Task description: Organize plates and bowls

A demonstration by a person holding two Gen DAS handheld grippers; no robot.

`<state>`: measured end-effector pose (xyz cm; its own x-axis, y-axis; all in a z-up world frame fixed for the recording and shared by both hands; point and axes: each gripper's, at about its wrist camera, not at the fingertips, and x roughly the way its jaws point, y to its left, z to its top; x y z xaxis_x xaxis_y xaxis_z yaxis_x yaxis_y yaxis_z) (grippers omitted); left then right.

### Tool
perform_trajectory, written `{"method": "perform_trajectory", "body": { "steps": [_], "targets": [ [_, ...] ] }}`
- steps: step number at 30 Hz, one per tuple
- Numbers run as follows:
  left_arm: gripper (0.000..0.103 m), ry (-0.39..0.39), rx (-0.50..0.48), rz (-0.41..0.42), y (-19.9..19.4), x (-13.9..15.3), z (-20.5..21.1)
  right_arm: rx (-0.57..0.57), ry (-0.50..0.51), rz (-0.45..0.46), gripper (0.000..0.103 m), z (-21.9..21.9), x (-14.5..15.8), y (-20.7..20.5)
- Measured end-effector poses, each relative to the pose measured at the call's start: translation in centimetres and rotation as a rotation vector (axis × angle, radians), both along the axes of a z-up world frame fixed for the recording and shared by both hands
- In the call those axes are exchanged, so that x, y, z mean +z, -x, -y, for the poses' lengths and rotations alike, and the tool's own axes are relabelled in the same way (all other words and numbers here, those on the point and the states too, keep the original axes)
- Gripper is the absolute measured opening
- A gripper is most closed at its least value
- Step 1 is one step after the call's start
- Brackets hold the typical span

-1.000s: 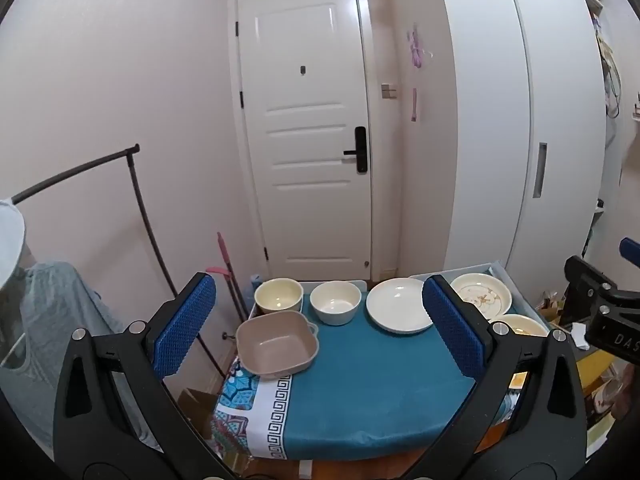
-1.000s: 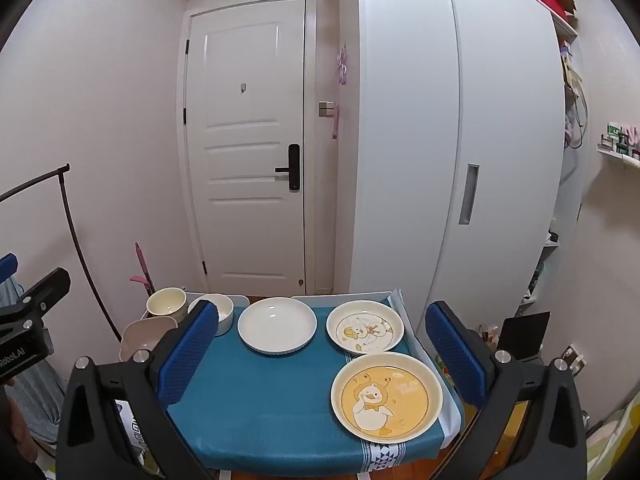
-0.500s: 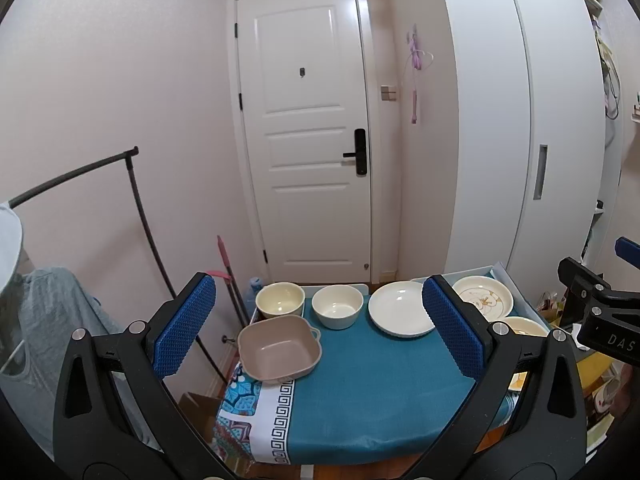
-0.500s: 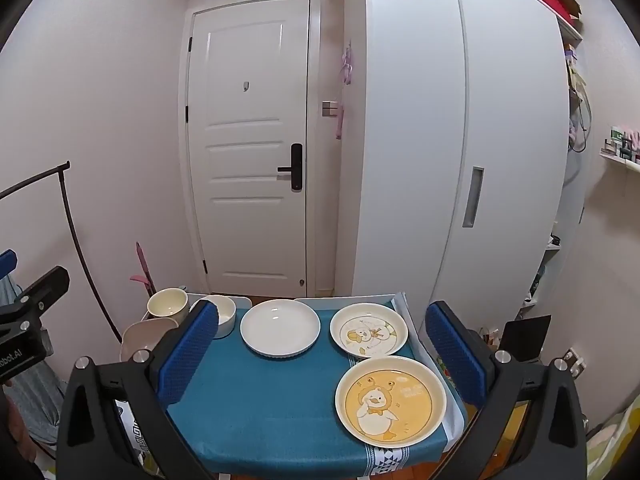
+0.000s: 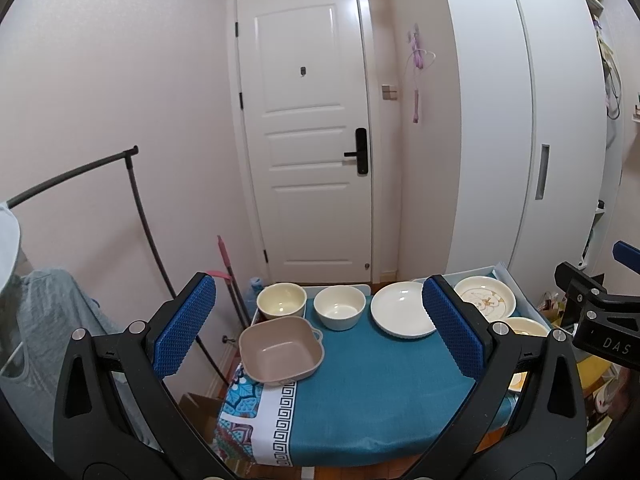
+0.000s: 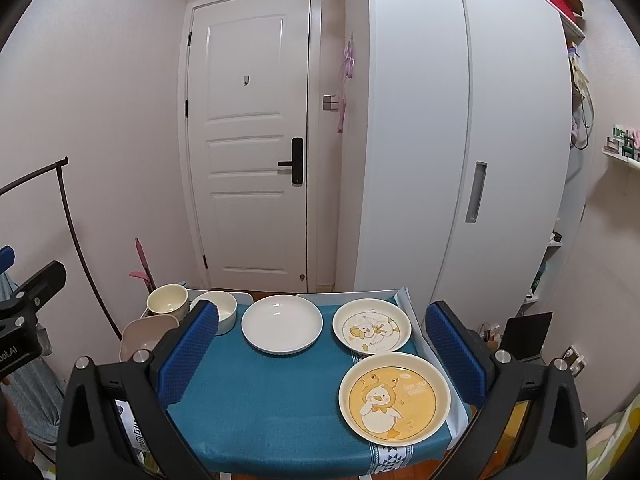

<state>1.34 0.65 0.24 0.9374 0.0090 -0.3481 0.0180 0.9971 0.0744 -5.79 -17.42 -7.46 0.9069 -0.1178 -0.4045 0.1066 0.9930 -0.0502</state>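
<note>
On a small table with a teal cloth (image 5: 372, 392) stand a beige square bowl (image 5: 280, 350), a cream bowl (image 5: 281, 301), a white bowl (image 5: 339, 306), a plain white plate (image 5: 402, 315) and a duck plate (image 5: 485, 297). The right wrist view shows the white plate (image 6: 281, 323), the pale duck plate (image 6: 371, 325) and a yellow duck plate (image 6: 394, 398) at the front right. My left gripper (image 5: 320, 332) is open and empty, held above the table's near left. My right gripper (image 6: 322, 356) is open and empty over the near edge.
A white door (image 5: 308, 132) is behind the table and a white wardrobe (image 6: 460, 140) stands at the right. A black clothes rail (image 5: 136, 216) and a pink broom (image 5: 226, 264) are at the left. Boxes and clutter lie on the floor right of the table.
Both grippers have risen and drawn back slightly, so the table sits a little lower and smaller in both views. Nothing on the table has moved.
</note>
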Motion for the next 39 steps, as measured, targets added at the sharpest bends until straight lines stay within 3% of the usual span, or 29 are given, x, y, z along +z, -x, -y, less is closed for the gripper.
{"method": "perform_trajectory", "body": {
  "steps": [39],
  "targets": [
    [0.103, 0.001, 0.021, -0.001, -0.75, -0.35, -0.72, 0.004, 0.007, -0.013, 0.103, -0.48, -0.06, -0.97]
  ]
}}
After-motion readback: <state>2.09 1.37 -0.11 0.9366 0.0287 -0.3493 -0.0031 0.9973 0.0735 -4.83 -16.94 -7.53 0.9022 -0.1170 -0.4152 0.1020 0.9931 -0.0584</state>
